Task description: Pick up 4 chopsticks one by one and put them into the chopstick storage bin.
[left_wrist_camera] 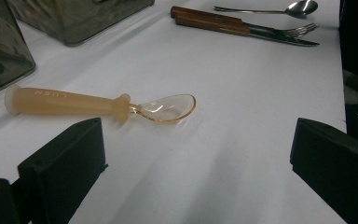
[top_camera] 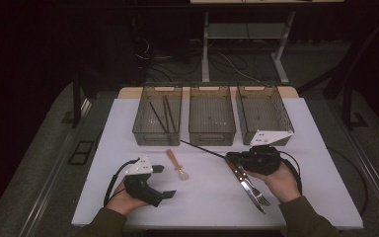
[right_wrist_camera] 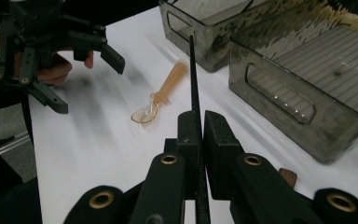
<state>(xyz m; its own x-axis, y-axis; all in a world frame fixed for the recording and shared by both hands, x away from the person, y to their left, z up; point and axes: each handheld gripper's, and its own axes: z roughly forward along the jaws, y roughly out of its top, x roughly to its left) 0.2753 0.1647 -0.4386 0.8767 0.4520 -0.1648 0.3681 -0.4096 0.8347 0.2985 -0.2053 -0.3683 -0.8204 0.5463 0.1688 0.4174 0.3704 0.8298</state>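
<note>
My right gripper [top_camera: 229,157] [right_wrist_camera: 196,122] is shut on a thin black chopstick [top_camera: 202,148] [right_wrist_camera: 193,79], which sticks out toward the bins, slightly above the table. An amber translucent spoon [top_camera: 176,165] [left_wrist_camera: 98,105] [right_wrist_camera: 161,95] lies flat on the white table [top_camera: 207,197] between the two grippers. My left gripper [top_camera: 165,181] [left_wrist_camera: 196,128] is open at the near left, its jaws pointing at the spoon from a short distance, nothing between them. Two more black chopsticks [top_camera: 162,116] lie in the left bin [top_camera: 157,133].
Three smoky clear bins stand in a row at the back; the middle bin [top_camera: 212,132] and right bin [top_camera: 249,131] look empty. A wooden-handled fork and knife [top_camera: 249,185] [left_wrist_camera: 242,25] lie by the right hand, with a metal spoon [left_wrist_camera: 300,7] beyond them.
</note>
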